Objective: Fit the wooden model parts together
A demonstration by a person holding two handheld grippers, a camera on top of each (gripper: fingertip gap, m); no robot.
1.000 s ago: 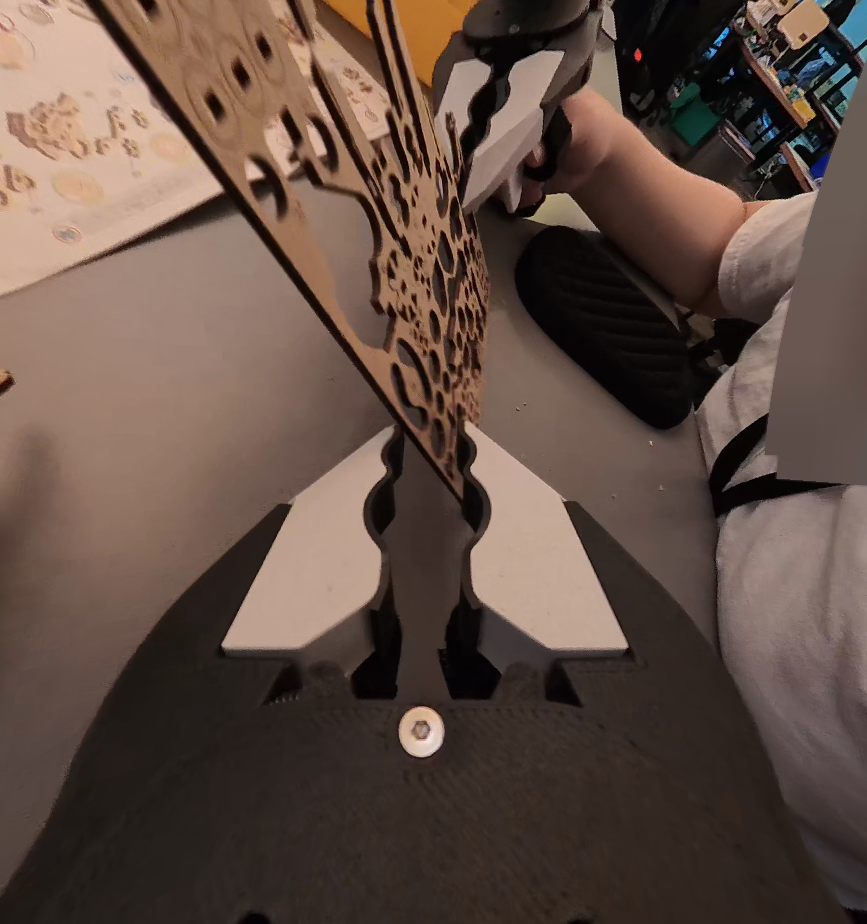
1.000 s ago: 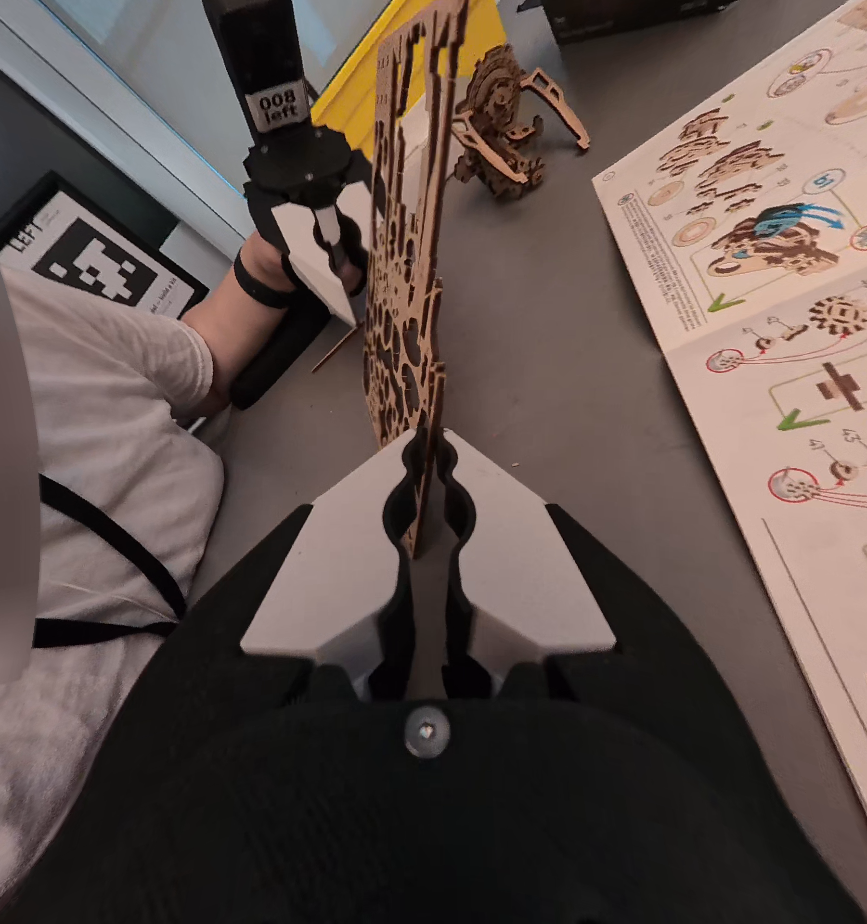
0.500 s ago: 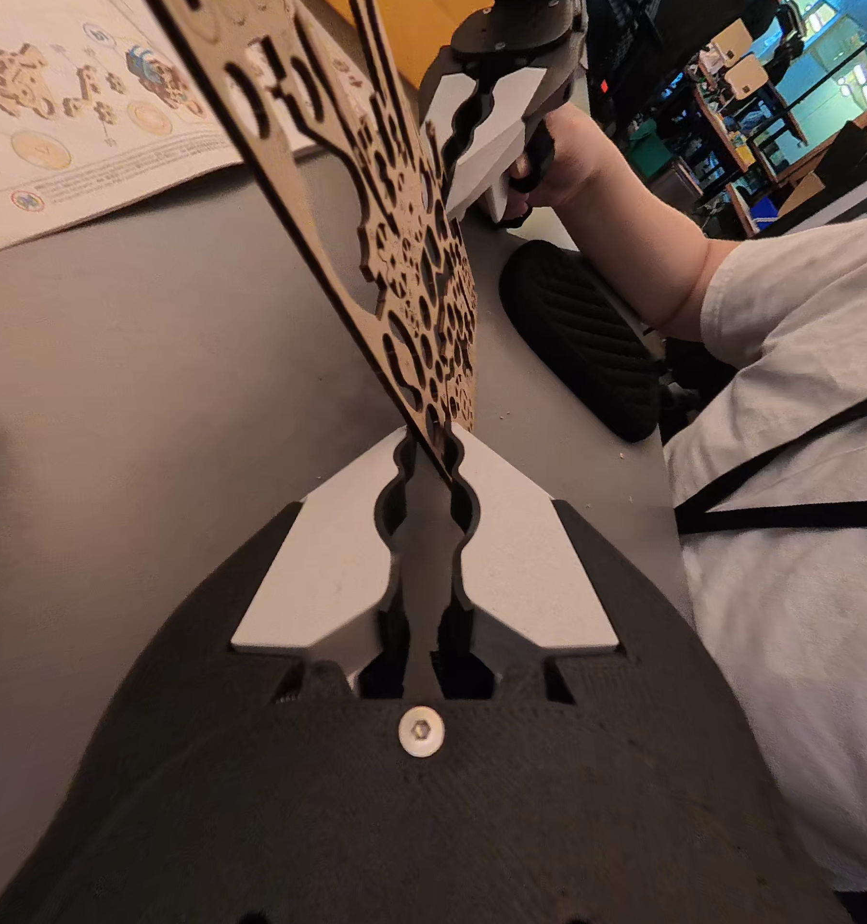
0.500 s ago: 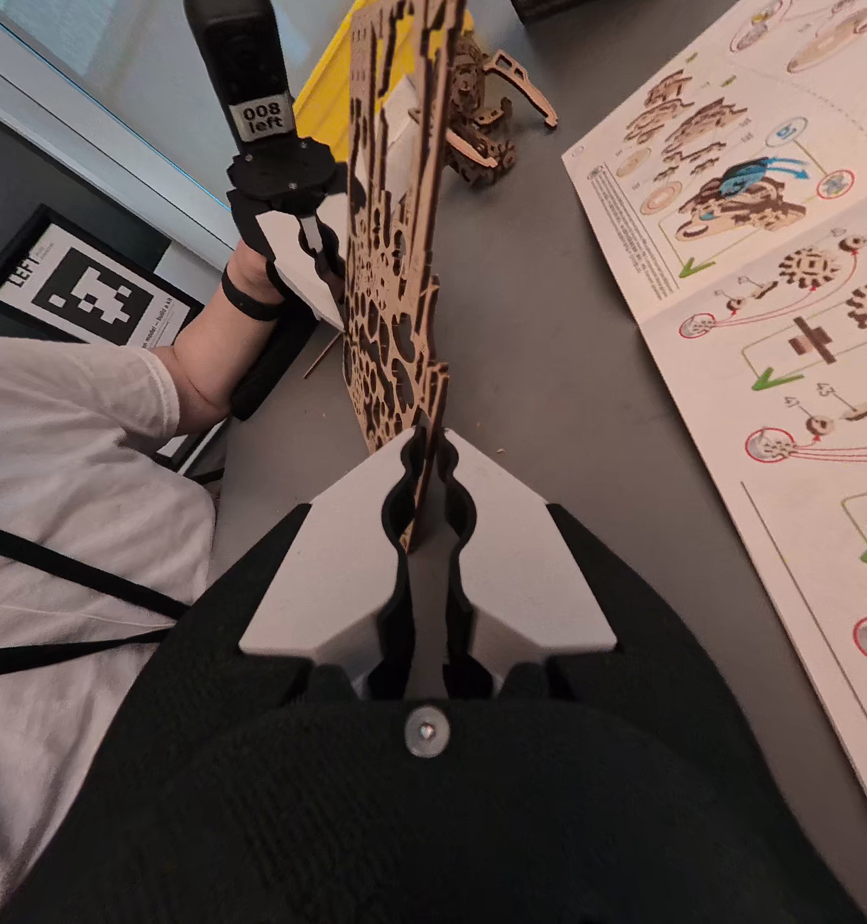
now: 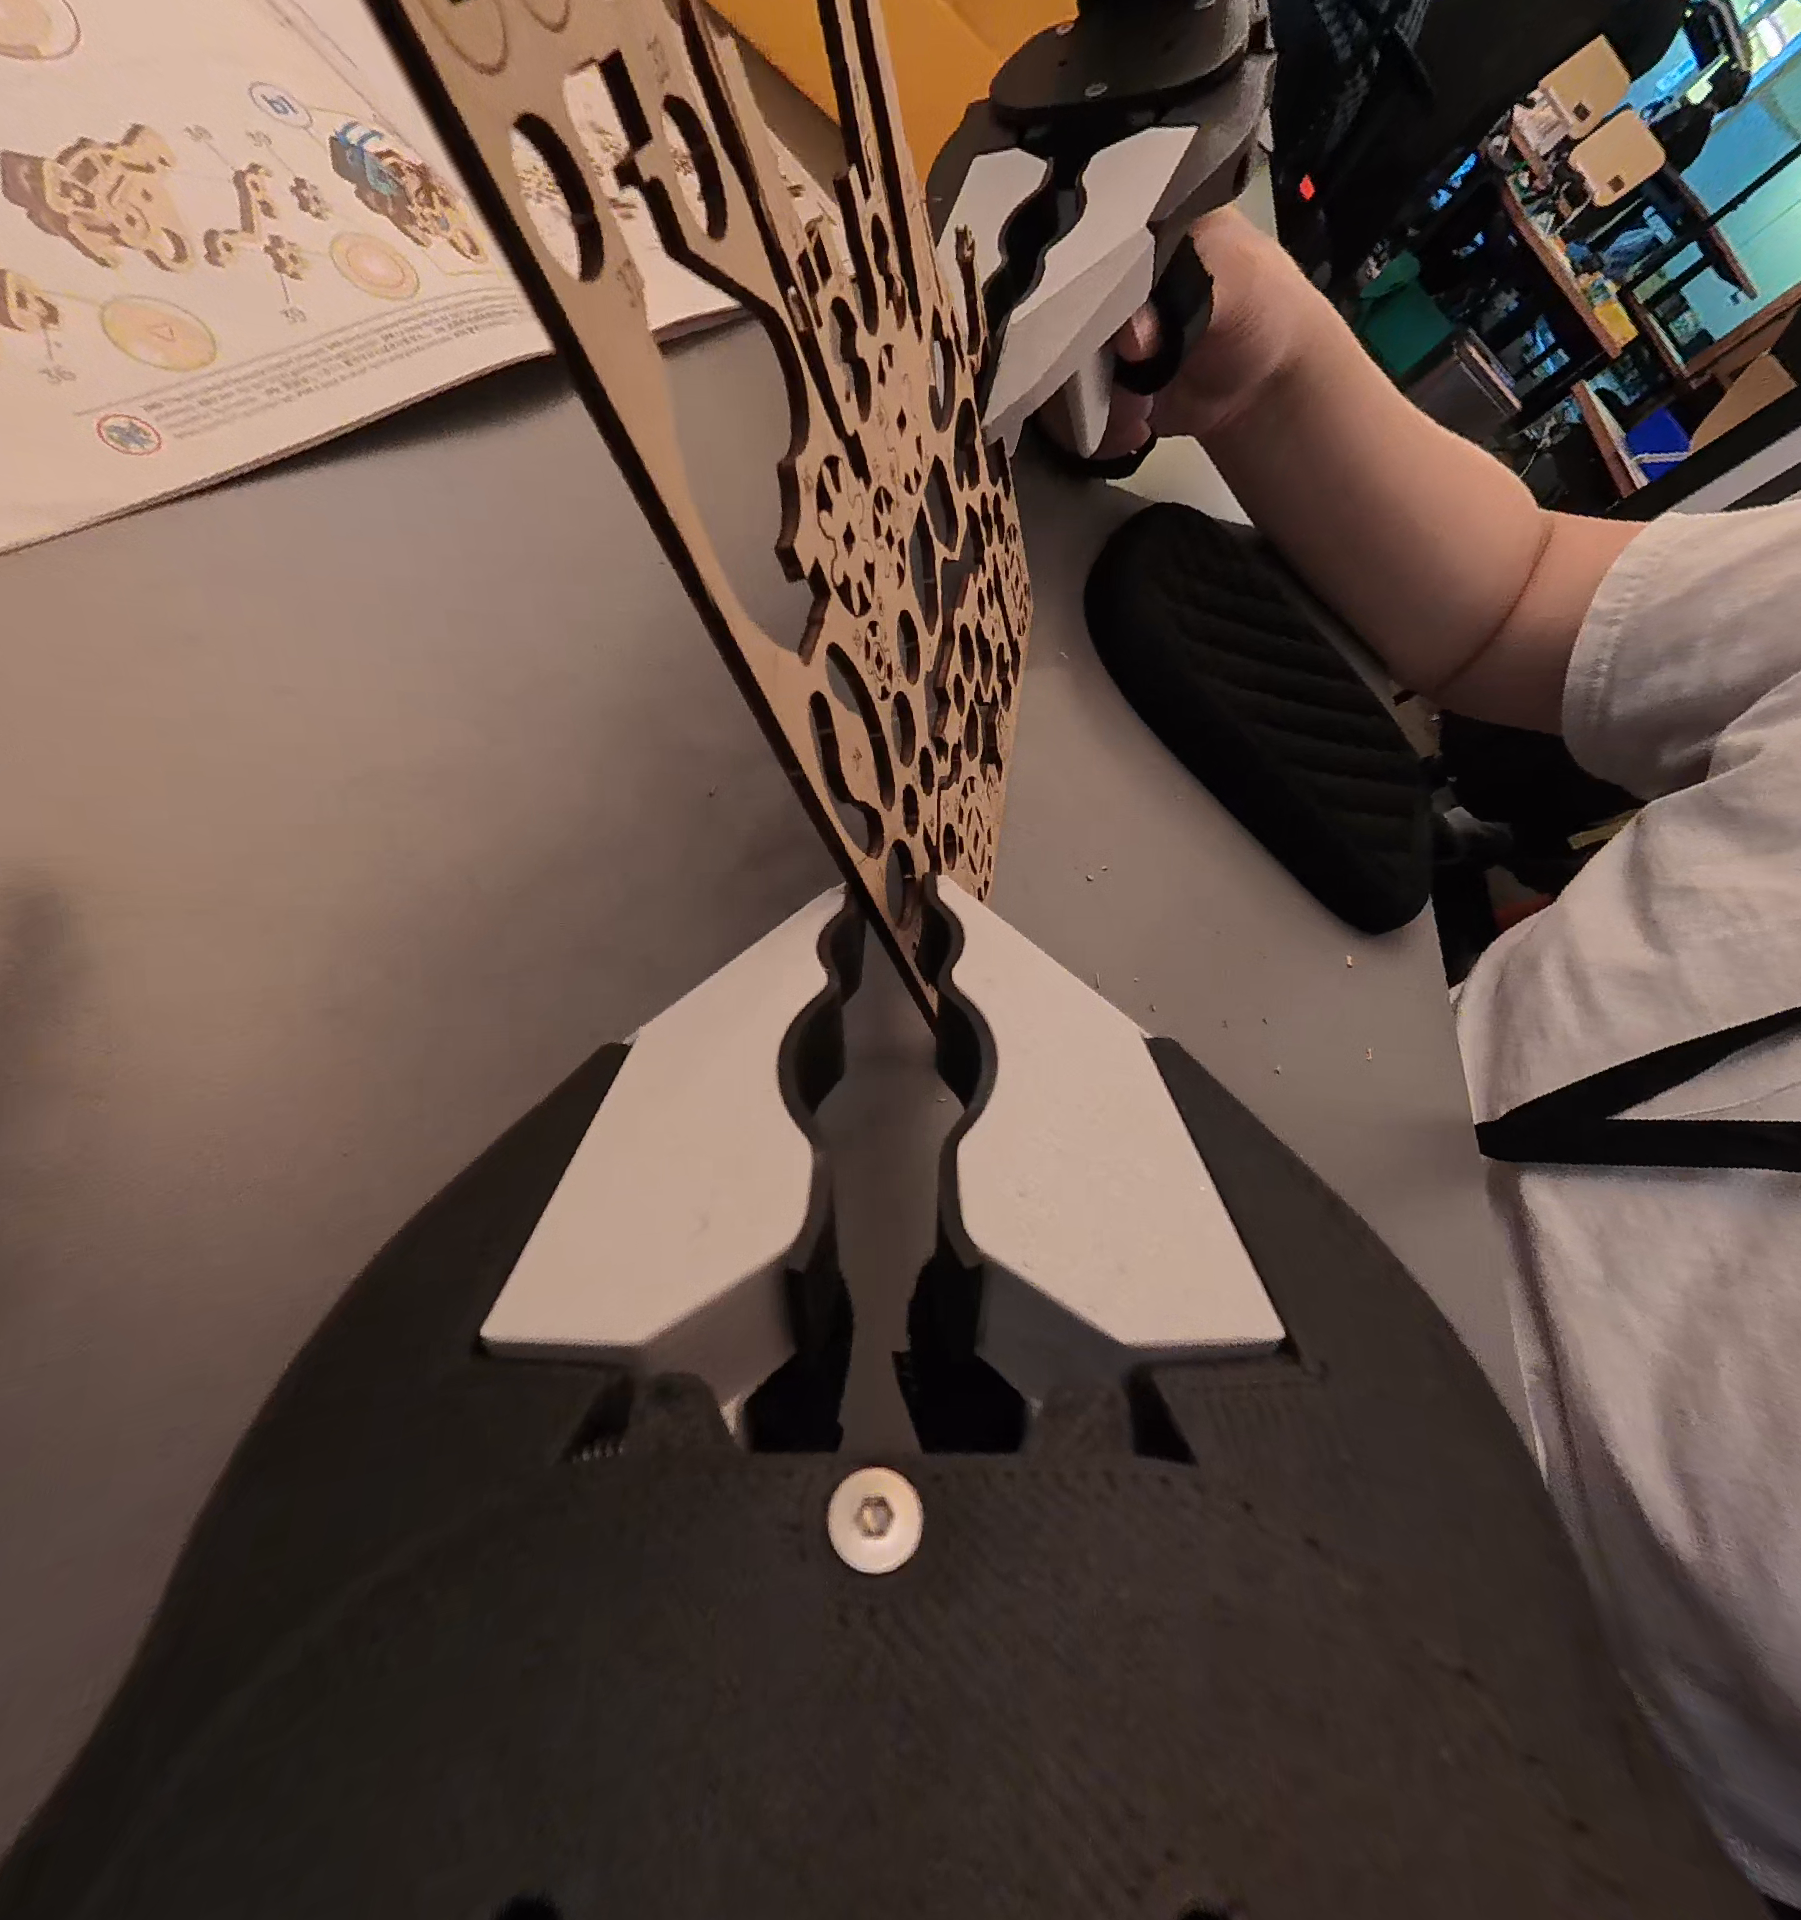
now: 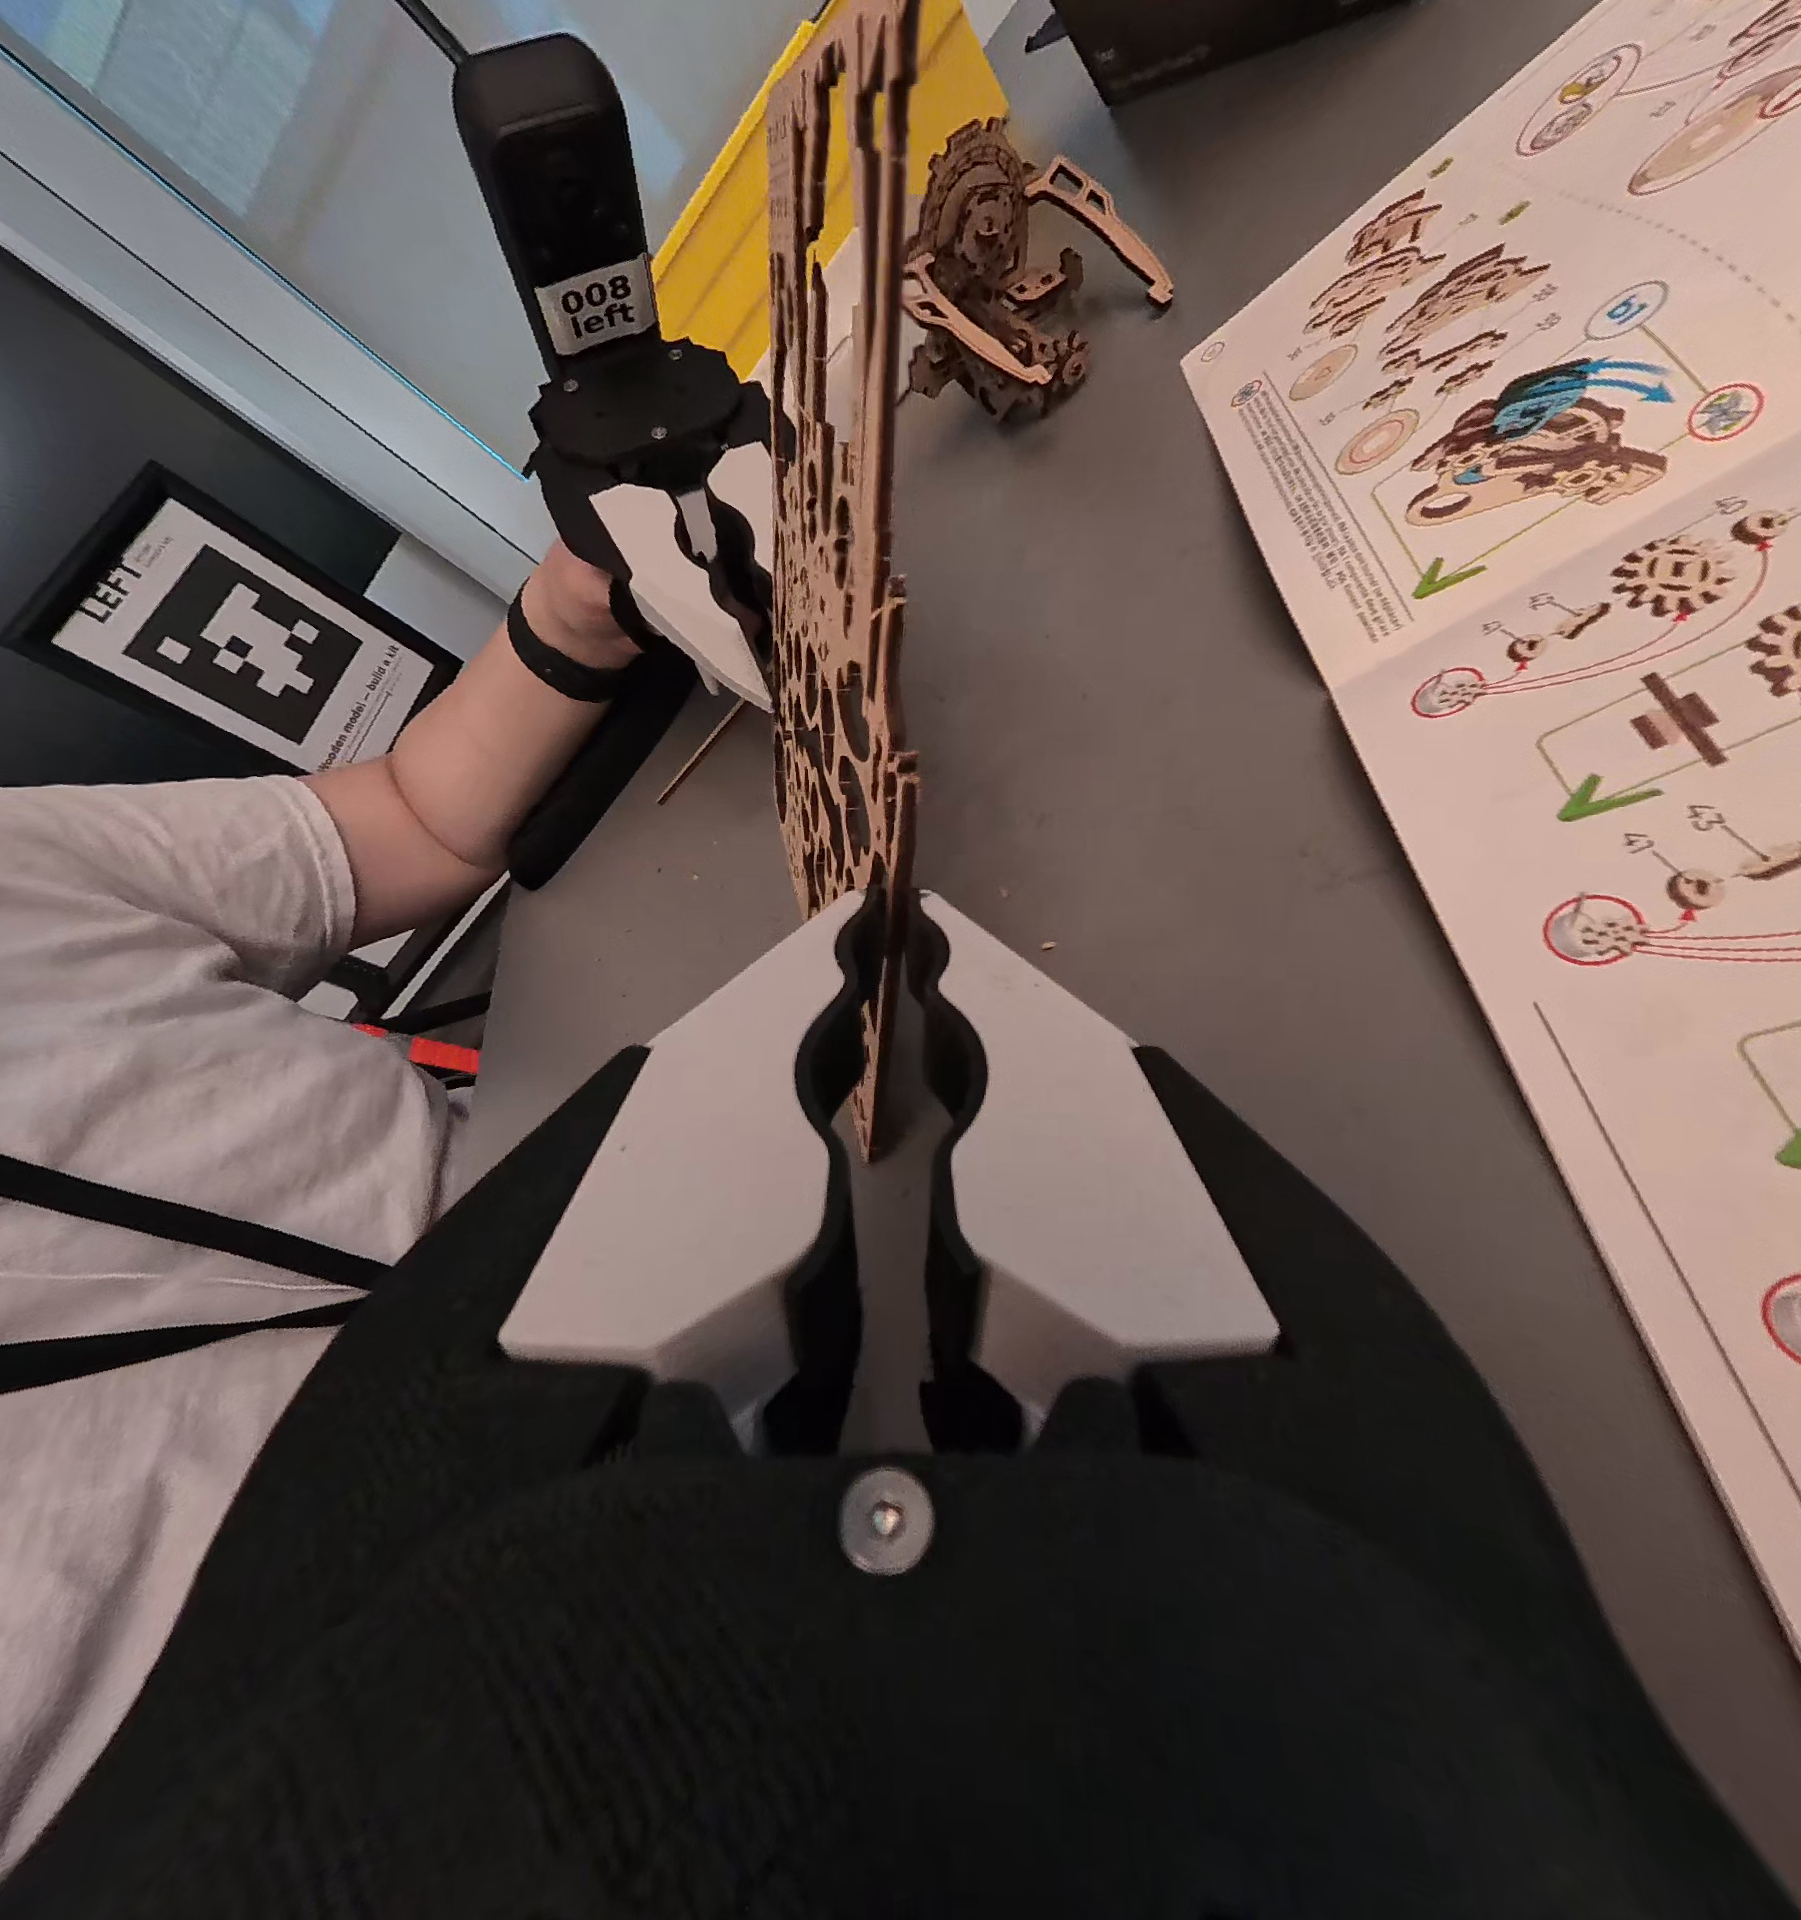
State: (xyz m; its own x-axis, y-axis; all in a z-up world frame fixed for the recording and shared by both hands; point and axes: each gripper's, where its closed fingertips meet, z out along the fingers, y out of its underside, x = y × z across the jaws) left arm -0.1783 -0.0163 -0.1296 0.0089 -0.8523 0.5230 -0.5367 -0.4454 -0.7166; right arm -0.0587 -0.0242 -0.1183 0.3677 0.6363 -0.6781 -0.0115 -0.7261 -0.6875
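Left gripper (image 6: 761, 675) was clamped on one edge of the laser-cut plywood parts sheet (image 6: 834, 623), held upright over the grey table (image 6: 1135, 727). Right gripper (image 6: 891, 914) pinched the sheet's opposite edge, jaws closed on it. Half-built wooden model (image 6: 1000, 301) stood behind; instruction booklet (image 6: 1602, 623) lay rightmost.

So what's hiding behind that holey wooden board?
In the right wrist view, behind the wooden board: the left tongs, a half-built wooden model, something yellow. The board covers the rest of each.
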